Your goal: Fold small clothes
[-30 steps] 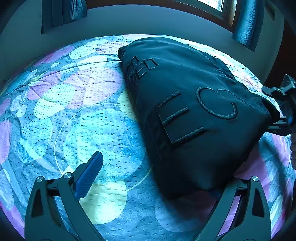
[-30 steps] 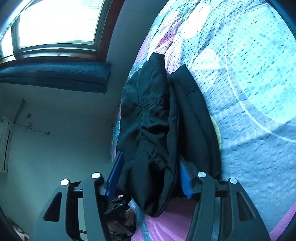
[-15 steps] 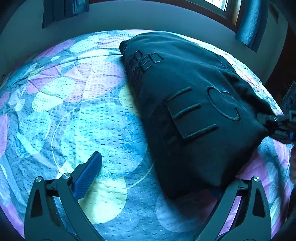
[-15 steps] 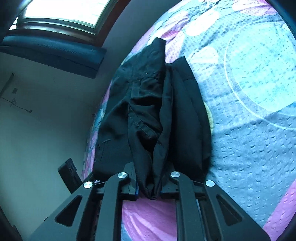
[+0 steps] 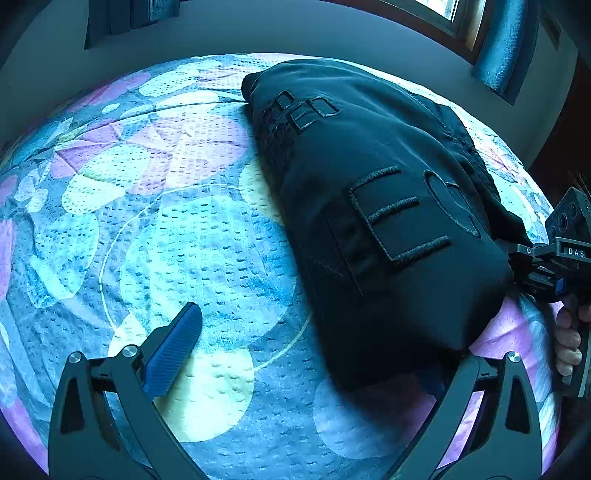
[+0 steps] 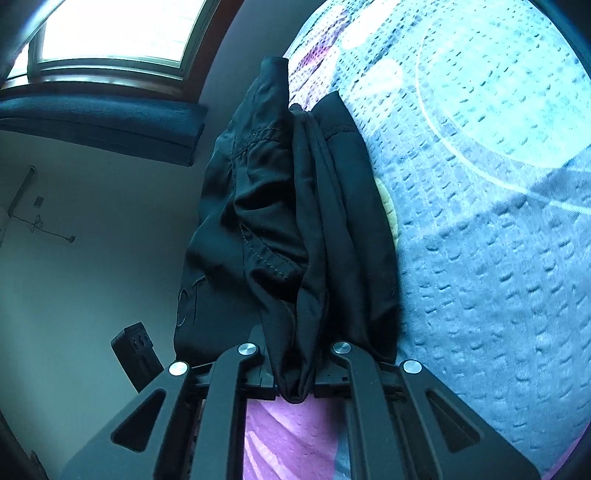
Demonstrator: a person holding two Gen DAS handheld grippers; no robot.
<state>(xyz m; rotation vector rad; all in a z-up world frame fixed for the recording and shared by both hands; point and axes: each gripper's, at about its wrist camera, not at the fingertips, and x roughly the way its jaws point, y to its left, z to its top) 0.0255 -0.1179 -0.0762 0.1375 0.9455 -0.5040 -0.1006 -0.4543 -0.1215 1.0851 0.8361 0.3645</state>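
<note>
A black garment [image 5: 369, 206] with raised letters lies folded on the patterned bedspread [image 5: 177, 236]. In the left wrist view my left gripper [image 5: 317, 354] is open; its blue left finger [image 5: 173, 347] rests over the bedspread, and the right finger is hidden under the garment's near corner. My right gripper [image 5: 535, 269] shows at the garment's right edge. In the right wrist view my right gripper [image 6: 293, 369] is shut on a bunched edge of the black garment [image 6: 295, 229], whose layers hang in folds ahead of it.
The bedspread [image 6: 480, 221] stretches to the right in the right wrist view. A grey wall [image 6: 92, 258], a window [image 6: 110, 29] and a dark blue curtain [image 6: 99, 122] stand behind the bed. A small black box [image 6: 136, 354] sits low left.
My right gripper went from open around the garment's edge to shut on it. The garment's right edge has been pulled and lifted a little. My left gripper stayed open.
</note>
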